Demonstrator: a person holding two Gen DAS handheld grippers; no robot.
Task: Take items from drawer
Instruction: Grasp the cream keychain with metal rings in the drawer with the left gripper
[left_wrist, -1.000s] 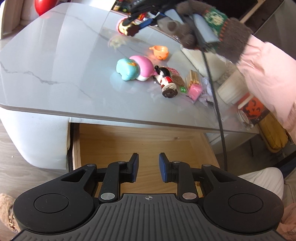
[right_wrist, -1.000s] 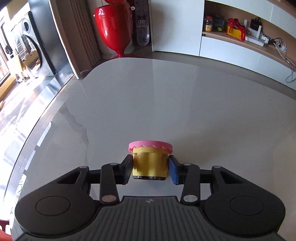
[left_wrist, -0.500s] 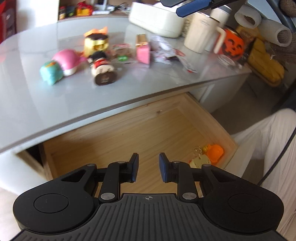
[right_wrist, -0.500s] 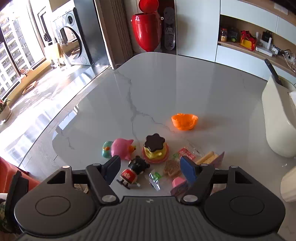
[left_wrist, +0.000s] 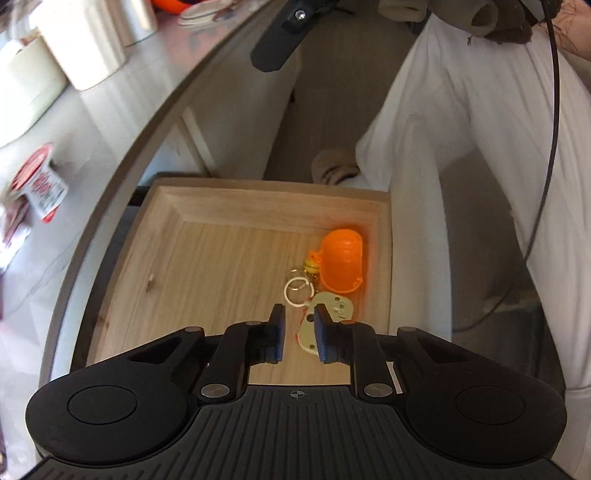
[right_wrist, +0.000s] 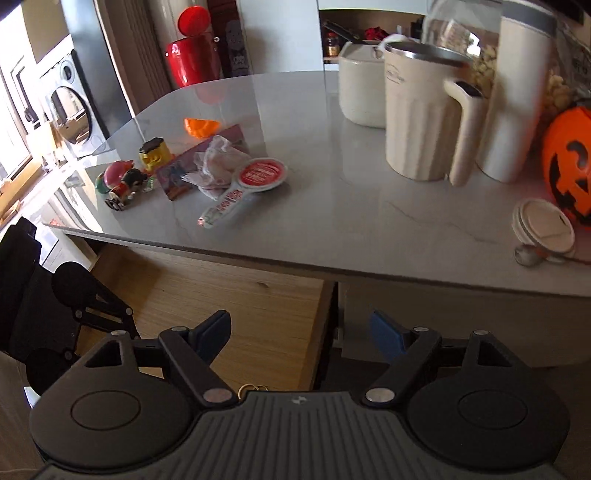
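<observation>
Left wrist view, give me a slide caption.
Left gripper closing above a keychain and orange toy in the drawer.

Orange ribbed toy, cream keychain, pale wood-grain drawer

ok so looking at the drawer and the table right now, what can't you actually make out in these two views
- Cream keychain, left wrist view: its lower part sits behind the left claw, whose jaws are closing; contact can't be told.
- Drawer near end: covered by the gripper body in both views.
- Red-and-white packet, right wrist view: print too blurred to read.
- Pumpkin bucket, right wrist view: cut by the right edge.
</observation>
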